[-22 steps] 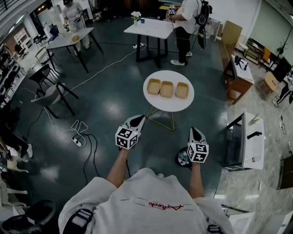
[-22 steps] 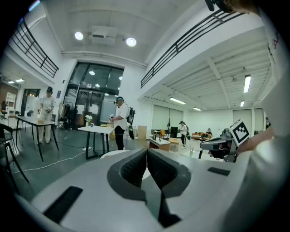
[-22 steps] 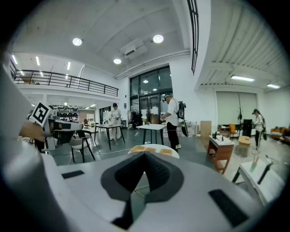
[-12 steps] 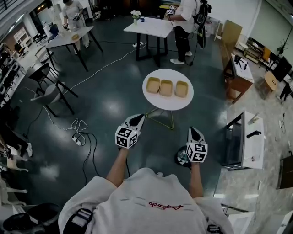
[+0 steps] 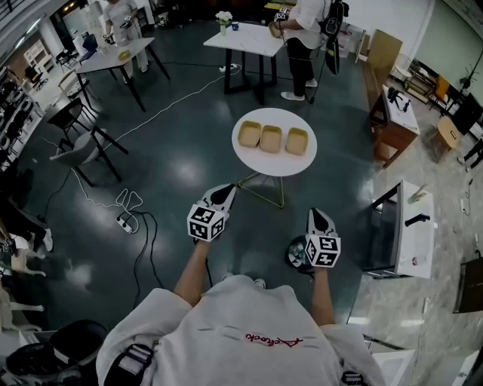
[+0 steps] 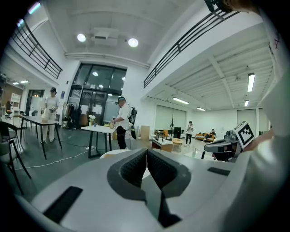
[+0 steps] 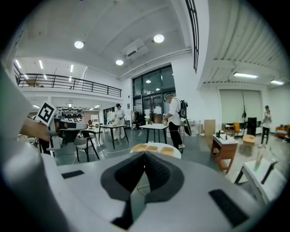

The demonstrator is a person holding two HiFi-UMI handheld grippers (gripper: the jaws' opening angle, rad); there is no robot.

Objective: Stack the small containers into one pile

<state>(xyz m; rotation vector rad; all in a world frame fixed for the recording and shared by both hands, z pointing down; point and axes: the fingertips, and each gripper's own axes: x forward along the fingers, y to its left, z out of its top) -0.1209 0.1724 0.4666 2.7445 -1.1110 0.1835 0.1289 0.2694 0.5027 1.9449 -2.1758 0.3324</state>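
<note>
Head view: a round white table (image 5: 273, 162) stands on the dark floor ahead of the person. Three small containers (image 5: 271, 139) sit on it in a row, side by side, none stacked. The left gripper (image 5: 225, 190) and right gripper (image 5: 317, 214) are both held over the floor short of the table, well apart from the containers, with their noses toward it. A second person (image 5: 306, 19) stands at a rectangular table (image 5: 249, 39) farther back. Left gripper view: the left gripper (image 6: 147, 153) has its jaws pressed together with nothing between them. The edge of the round table (image 6: 113, 154) shows just behind the jaws, and the right gripper (image 6: 209, 147) is in sight off to the right. Right gripper view: the right gripper (image 7: 144, 156) has its jaws pressed together with nothing pinched. Beyond them is the round table (image 7: 178, 154), with the small containers (image 7: 152, 148) in a row on top, each apart from the next, none nested.
</note>
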